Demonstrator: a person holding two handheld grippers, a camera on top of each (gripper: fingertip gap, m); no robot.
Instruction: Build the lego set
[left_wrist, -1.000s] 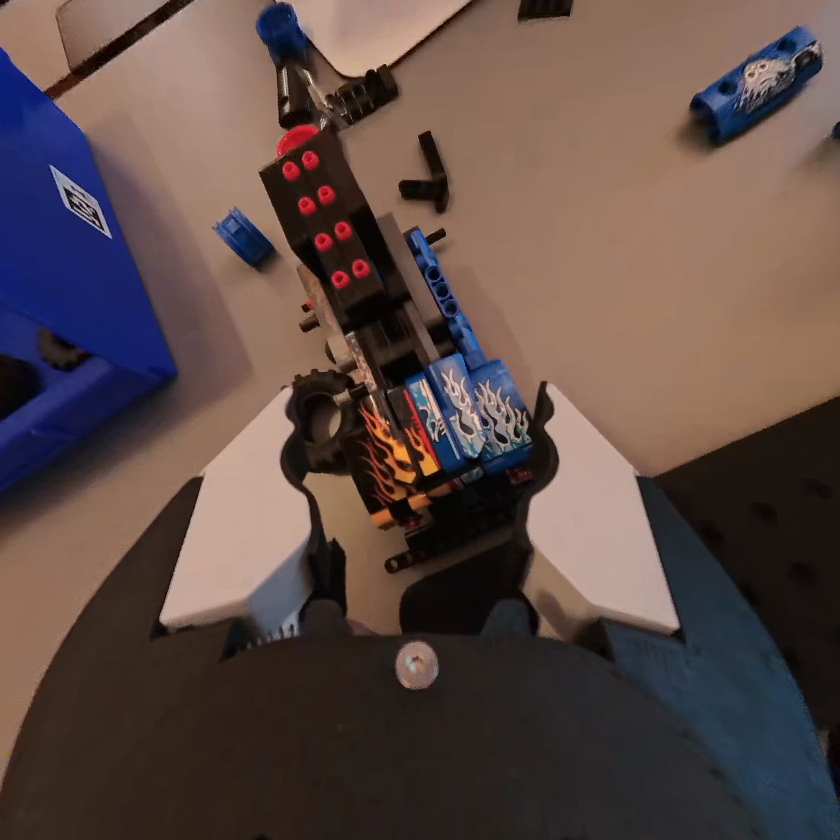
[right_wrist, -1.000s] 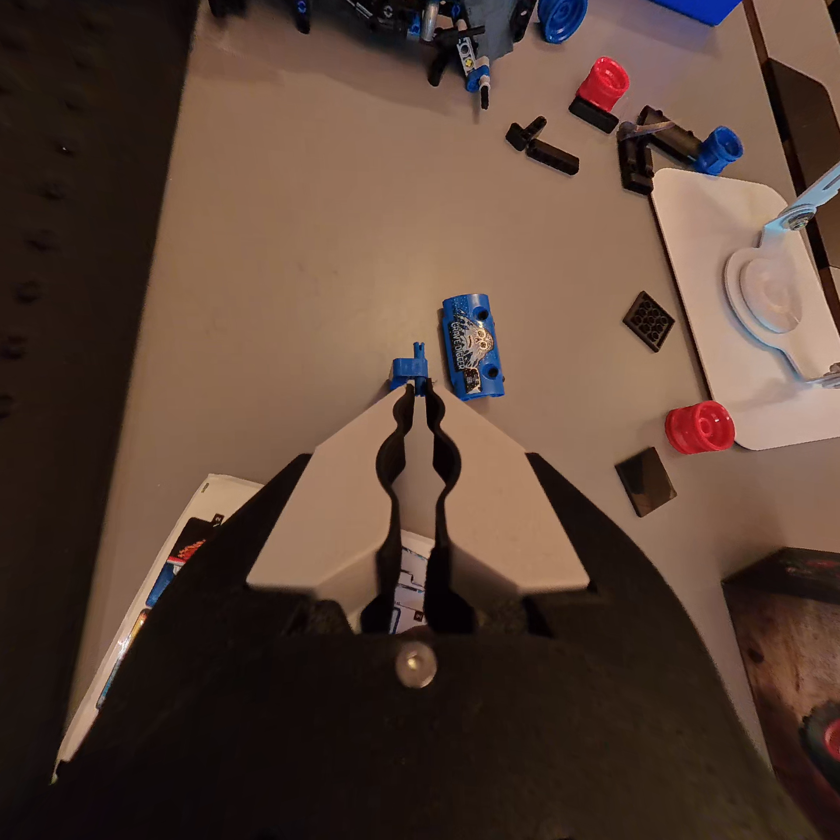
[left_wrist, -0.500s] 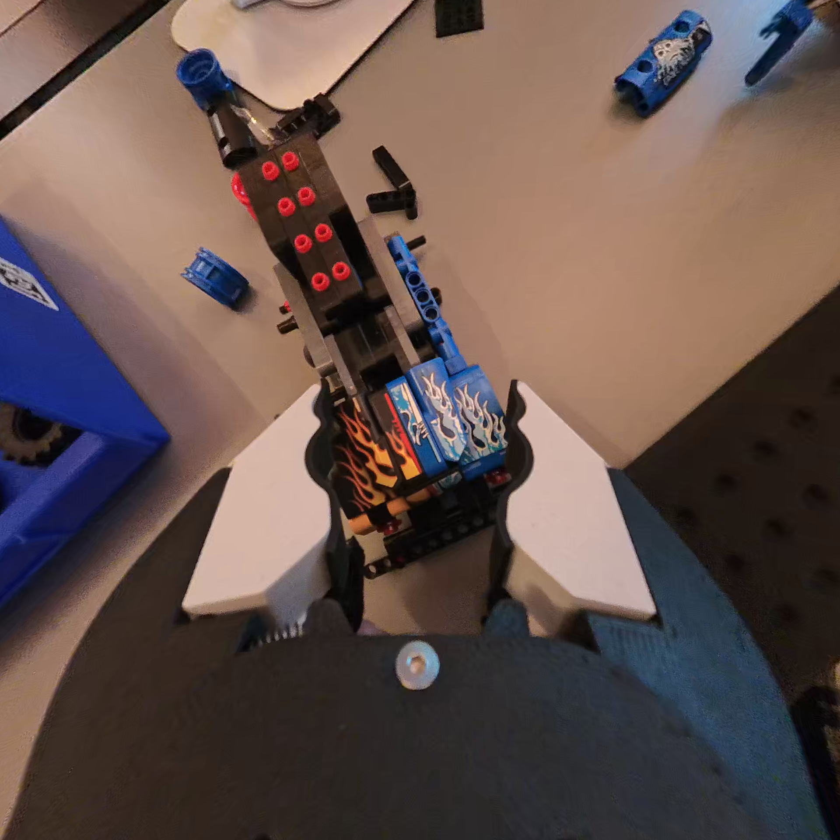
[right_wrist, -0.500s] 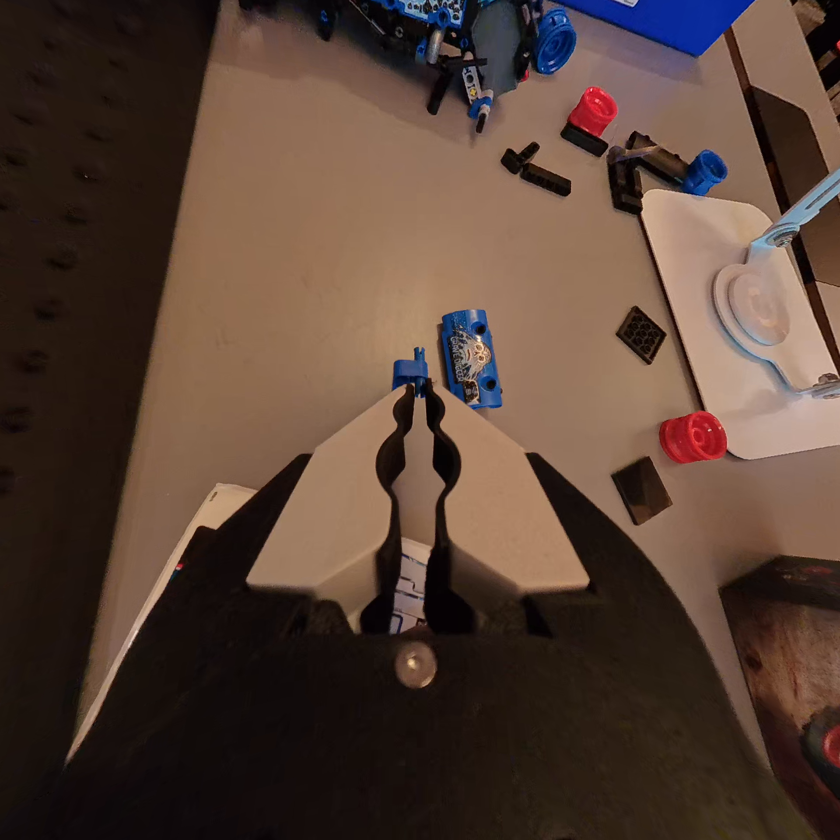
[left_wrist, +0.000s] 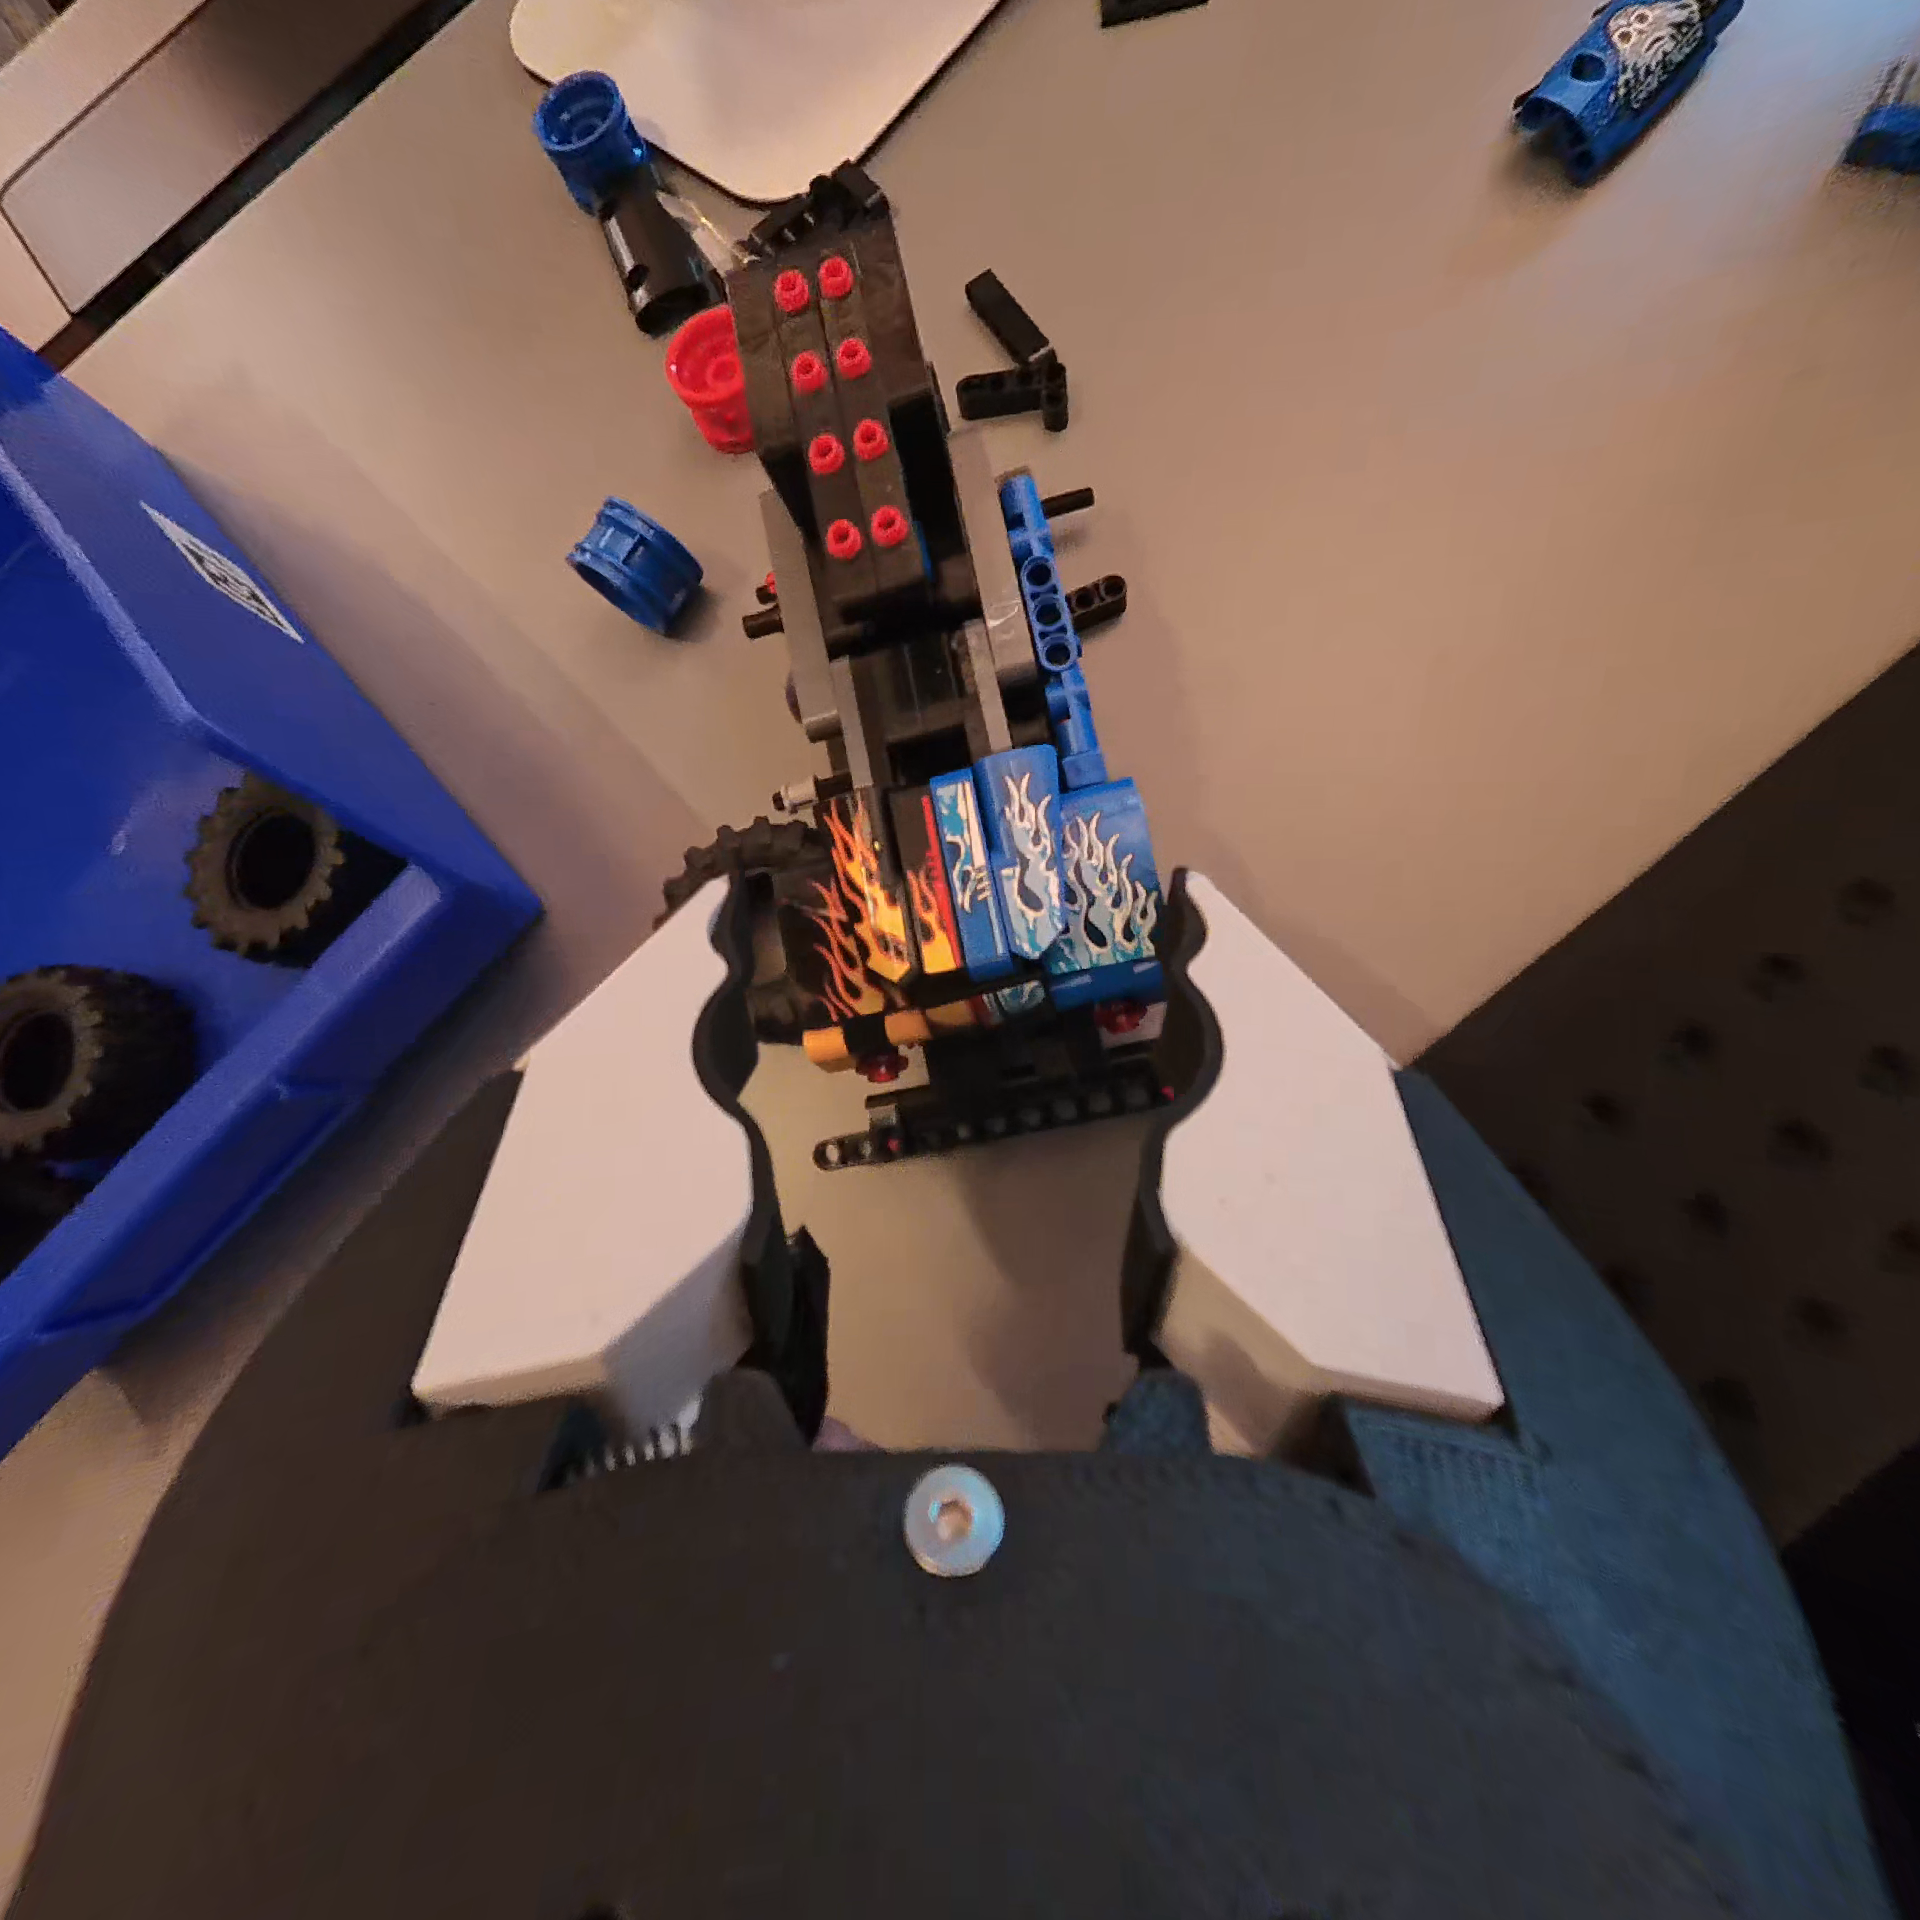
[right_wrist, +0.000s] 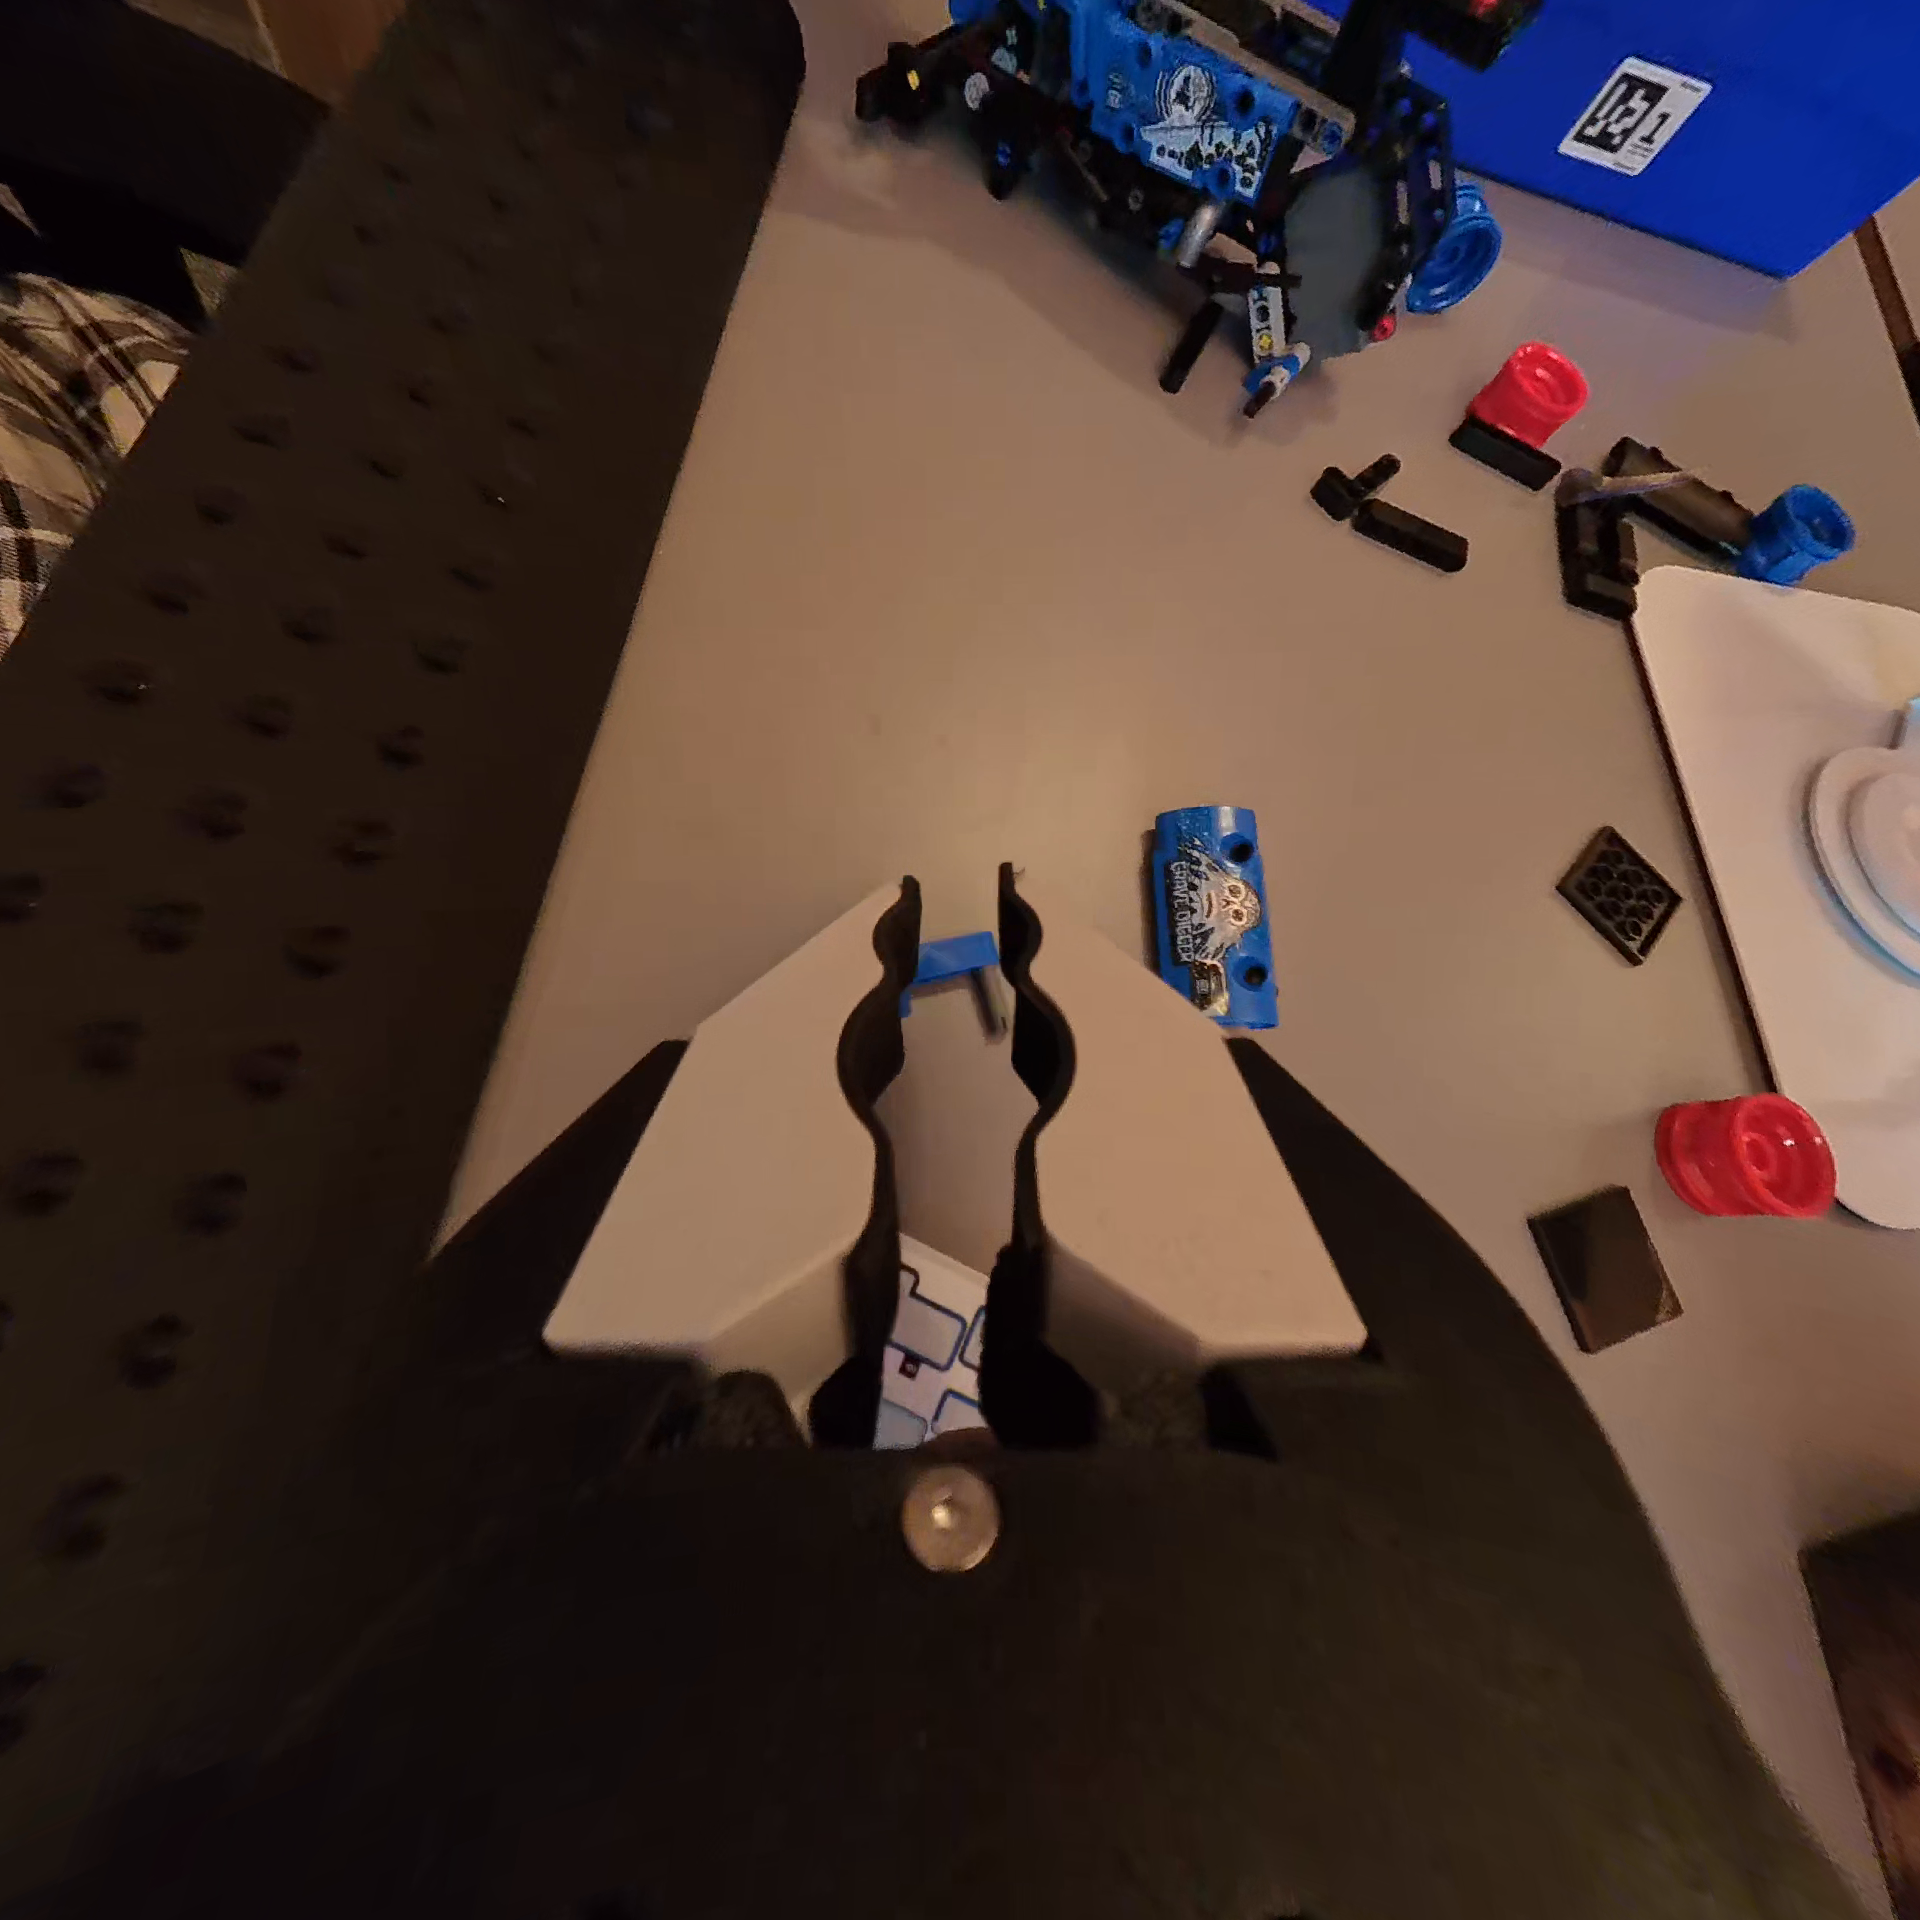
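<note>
- Fingers of my left gripper (left_wrist: 956, 997) pinch the flame-stickered lego vehicle (left_wrist: 914, 665).
- My right gripper (right_wrist: 958, 940) sits slightly parted around 1 small blue piece (right_wrist: 951, 966) on the table (right_wrist: 935, 623).

Tyres (left_wrist: 265, 871) in bin (left_wrist: 343, 748), left of lego vehicle (left_wrist: 914, 665)

Right gripper (right_wrist: 958, 883) now parted around the blue piece (right_wrist: 951, 961).

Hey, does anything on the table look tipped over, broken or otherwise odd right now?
One thing: the half-built blue and black model near the blue bin lies tilted on its side, with a single blue wheel fitted and bare axles sticking out. The loose red wheels and black pieces look merely scattered, not damaged.
</note>
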